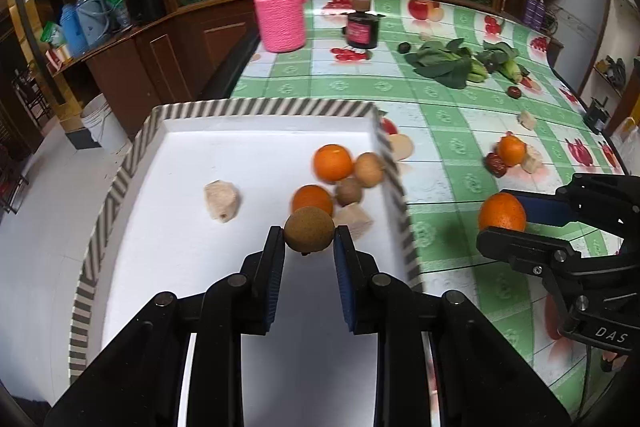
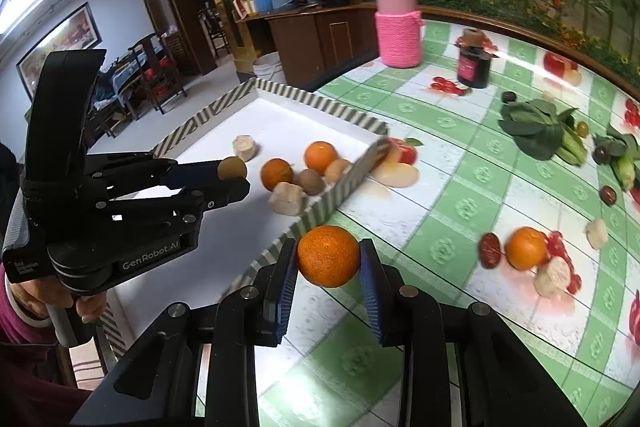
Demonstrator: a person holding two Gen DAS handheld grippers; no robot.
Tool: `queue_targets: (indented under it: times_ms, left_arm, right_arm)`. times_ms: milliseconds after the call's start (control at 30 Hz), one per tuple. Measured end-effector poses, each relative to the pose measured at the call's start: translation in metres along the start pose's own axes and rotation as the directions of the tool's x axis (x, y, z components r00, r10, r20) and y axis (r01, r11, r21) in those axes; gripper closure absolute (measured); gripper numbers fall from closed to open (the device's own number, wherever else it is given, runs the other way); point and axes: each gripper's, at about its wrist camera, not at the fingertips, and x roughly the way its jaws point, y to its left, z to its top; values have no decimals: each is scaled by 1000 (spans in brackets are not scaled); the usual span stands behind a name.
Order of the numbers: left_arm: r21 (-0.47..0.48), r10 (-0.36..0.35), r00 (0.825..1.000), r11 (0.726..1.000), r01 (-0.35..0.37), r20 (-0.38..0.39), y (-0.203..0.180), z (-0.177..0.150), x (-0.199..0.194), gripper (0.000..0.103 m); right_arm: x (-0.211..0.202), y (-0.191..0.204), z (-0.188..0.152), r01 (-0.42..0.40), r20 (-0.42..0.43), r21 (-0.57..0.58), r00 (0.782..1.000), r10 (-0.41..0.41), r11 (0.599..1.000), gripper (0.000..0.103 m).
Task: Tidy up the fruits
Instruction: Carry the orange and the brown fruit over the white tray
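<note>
Fruits: two oranges (image 1: pixel 332 163) in striped tray (image 1: pixel 256 105); left gripper (image 1: pixel 309 235) clamping brown fruit (image 1: pixel 309 229), right gripper (image 2: pixel 328 261) clamping orange (image 2: pixel 328 255).

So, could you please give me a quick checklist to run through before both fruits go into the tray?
1. Left tool gripping the brown fruit: ok.
2. Brown fruit above the tray floor: ok.
3. Right tool gripping the orange: ok.
4. Orange past the tray wall: not ok, it hangs over the tablecloth beside the wall.
5. Free floor left in the tray: ok, the white area near the pale chunk is bare.
6. Fruit left outside: not ok, another orange sits on the tablecloth.
</note>
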Motion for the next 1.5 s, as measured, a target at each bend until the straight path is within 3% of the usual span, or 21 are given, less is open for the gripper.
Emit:
queue_targets:
  times_ms: [567, 967, 1133, 1400, 1433, 1500]
  left_arm:
    - [-84, 38, 997, 995, -44, -72, 54, -12, 17, 81]
    - [-102, 57, 994, 993, -67, -99, 61, -5, 29, 81]
    - [-108, 57, 992, 992, -70, -113, 61, -4, 32, 80]
    - [-148, 45, 989, 987, -65, -138, 66, -6, 37, 80]
    - [-148, 50, 989, 986, -71, -140, 66, -6, 37, 80]
    - [-150, 54, 988, 986, -75, -143, 66, -8, 37, 63]
  right_arm:
    - [40, 44, 19, -56, -68, -101, 996, 49, 993, 72]
    - [80, 66, 26, -80, -147, -161, 988, 56, 984, 72]
    - [85, 65, 27, -41, -142, -161, 990, 18, 986, 72]
    - [85, 67, 25, -48, -129, -160, 991, 27, 986, 71]
    - [83, 67, 25, -53, -127, -153, 991, 33, 987, 71]
    - [81, 65, 25, -61, -125, -139, 991, 44, 988, 69]
